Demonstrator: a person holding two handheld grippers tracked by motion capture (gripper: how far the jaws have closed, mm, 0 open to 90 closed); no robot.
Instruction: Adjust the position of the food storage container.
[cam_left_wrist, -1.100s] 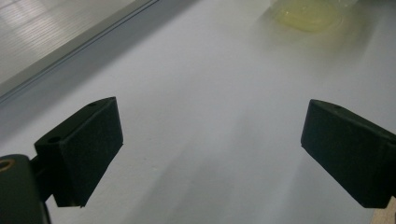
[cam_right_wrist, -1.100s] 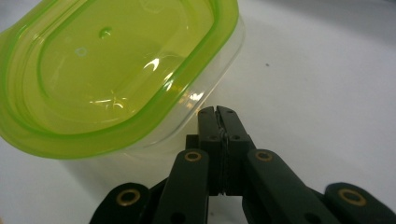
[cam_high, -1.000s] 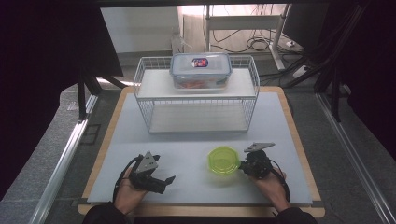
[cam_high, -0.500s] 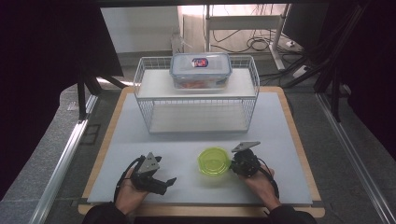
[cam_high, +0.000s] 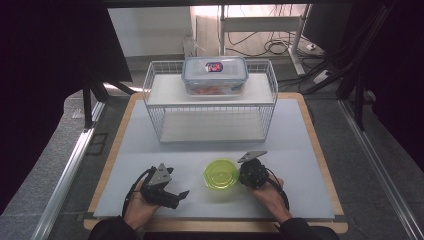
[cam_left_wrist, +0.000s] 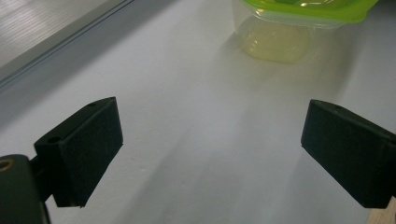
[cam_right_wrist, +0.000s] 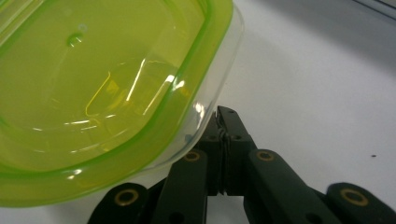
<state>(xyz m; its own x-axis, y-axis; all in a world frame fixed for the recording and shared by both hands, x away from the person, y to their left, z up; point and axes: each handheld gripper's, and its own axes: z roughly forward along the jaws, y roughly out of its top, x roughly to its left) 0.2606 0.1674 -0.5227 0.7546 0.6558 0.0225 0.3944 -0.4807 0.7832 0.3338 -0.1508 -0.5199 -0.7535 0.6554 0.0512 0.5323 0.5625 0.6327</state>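
Observation:
A clear tub with a lime-green lid (cam_high: 221, 173) stands on the white mat near the front, right of centre. My right gripper (cam_high: 242, 175) is at the tub's right side, shut, with nothing between its jaws. In the right gripper view the closed tips (cam_right_wrist: 225, 116) touch the clear wall just under the green rim (cam_right_wrist: 93, 93). My left gripper (cam_high: 181, 195) rests low at the front left, open and holding nothing, pointing toward the tub. In the left gripper view its pads (cam_left_wrist: 84, 149) stand wide apart over bare mat, and the tub (cam_left_wrist: 299, 18) sits farther off ahead.
A white wire rack (cam_high: 210, 107) stands at the back middle of the mat. A clear lidded box (cam_high: 215, 75) with a blue-edged lid sits on its top shelf. The wooden table edge (cam_high: 320, 150) frames the white mat. Cables lie on the floor behind.
My right gripper has slid left across the mat, and the green-lidded tub has moved left ahead of it. The left gripper has stayed put.

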